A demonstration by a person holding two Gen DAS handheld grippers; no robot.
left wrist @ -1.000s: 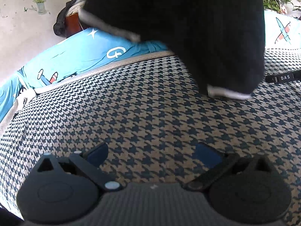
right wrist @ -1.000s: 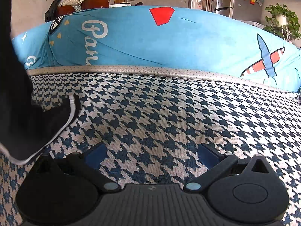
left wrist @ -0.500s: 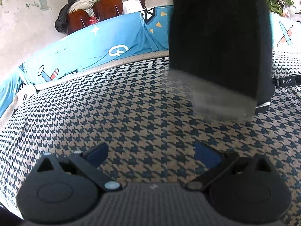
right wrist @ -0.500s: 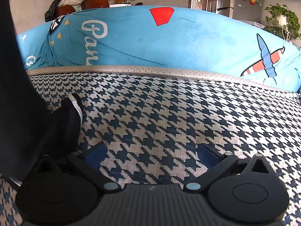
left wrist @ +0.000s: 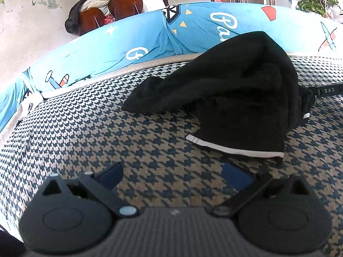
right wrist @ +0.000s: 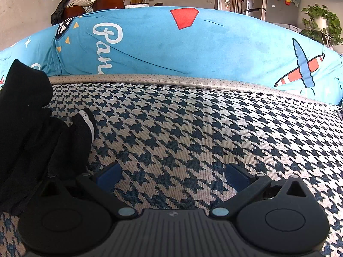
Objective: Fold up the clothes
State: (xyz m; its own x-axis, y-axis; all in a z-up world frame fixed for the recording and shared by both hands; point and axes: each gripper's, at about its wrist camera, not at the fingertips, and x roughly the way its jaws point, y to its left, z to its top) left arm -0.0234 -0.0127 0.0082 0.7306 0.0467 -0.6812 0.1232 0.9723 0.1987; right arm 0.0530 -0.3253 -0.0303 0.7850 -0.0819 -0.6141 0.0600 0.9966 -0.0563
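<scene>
A: Where is the black garment (left wrist: pixel 242 90)?

B: It lies in a crumpled heap on the checked cover (left wrist: pixel 107 132), in front of the blue cushion (right wrist: pixel 182 49).

A: And the grippers?

B: The left gripper (left wrist: pixel 174 172) and the right gripper (right wrist: pixel 173 174) both have jaws wide apart, holding nothing.

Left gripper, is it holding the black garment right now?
No, the left gripper is open and empty, and the black garment lies crumpled on the houndstooth cover ahead.
</scene>
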